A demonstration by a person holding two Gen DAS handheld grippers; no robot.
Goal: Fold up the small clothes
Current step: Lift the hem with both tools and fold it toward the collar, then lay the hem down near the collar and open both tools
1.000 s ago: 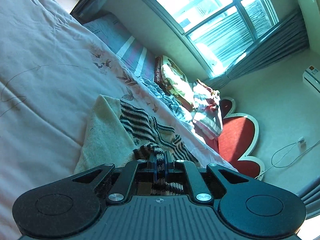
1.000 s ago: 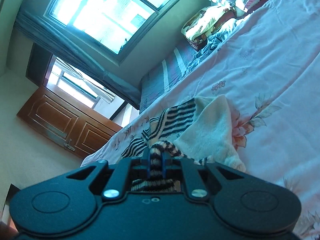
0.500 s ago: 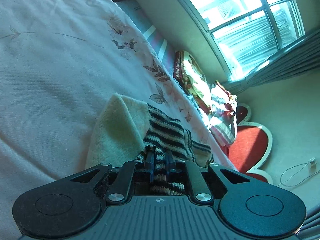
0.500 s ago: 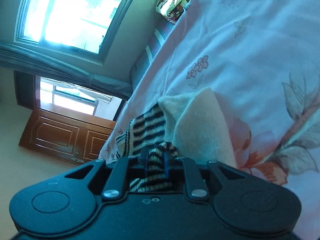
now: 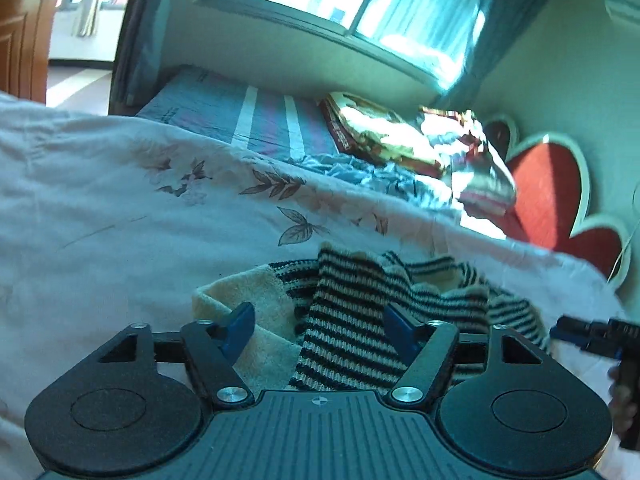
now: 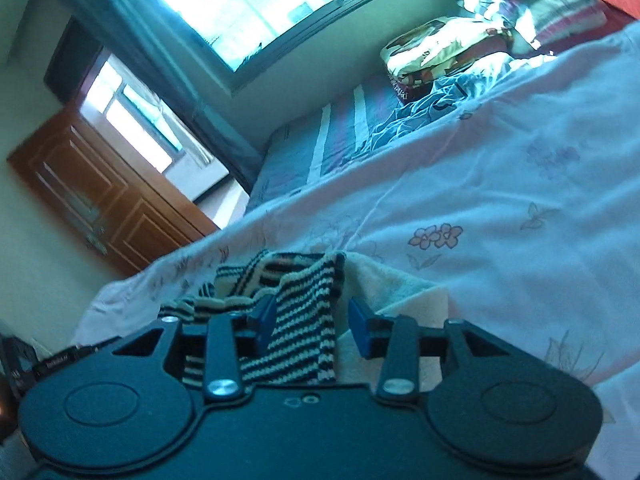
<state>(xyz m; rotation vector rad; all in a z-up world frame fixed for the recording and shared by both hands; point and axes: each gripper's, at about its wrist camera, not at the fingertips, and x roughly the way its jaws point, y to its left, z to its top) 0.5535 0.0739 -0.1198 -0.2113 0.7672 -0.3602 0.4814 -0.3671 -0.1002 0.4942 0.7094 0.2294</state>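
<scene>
**A:** Status on the fold?

**B:** Letting go. My left gripper [image 5: 320,330] and my right gripper [image 6: 312,326] have both just been opening. The striped knit [image 5: 352,320] lies between the jaws of each, but the pads don't press on it; there's a visible gap on both sides. So I'm holding nothing.

**A:** Where's the garment?

**B:** On the bed [image 5: 100,208], near edge, right under both grippers. It's a small sweater: striped knit on top, cream fleecy panel [image 5: 260,300] to its left in the left view, to its right in the right view [image 6: 396,284]. The striped part looks doubled over the rest, so I'd judge one fold is laid.

**A:** Next move?

**B:** Back both grippers straight out along the fingers without snagging. The ribbed knit is loose and stretchy, and a pad [image 6: 358,328] could catch a loop and drag the fold open. Then I pick the next edge. Can't tell from here how square the fold sits; the near part is hidden behind the gripper bodies.

**A:** Surface?

**B:** Soft quilted cover, pale with a leaf and flower print, slightly wrinkled. It gives under load, so a pinch will likely need to go in low and shallow. The cream side looks thick and fuzzy, and likely bulky when stacked.

**A:** Clutter?

**B:** Pillows [image 5: 384,140] at the far end, well apart.
</scene>
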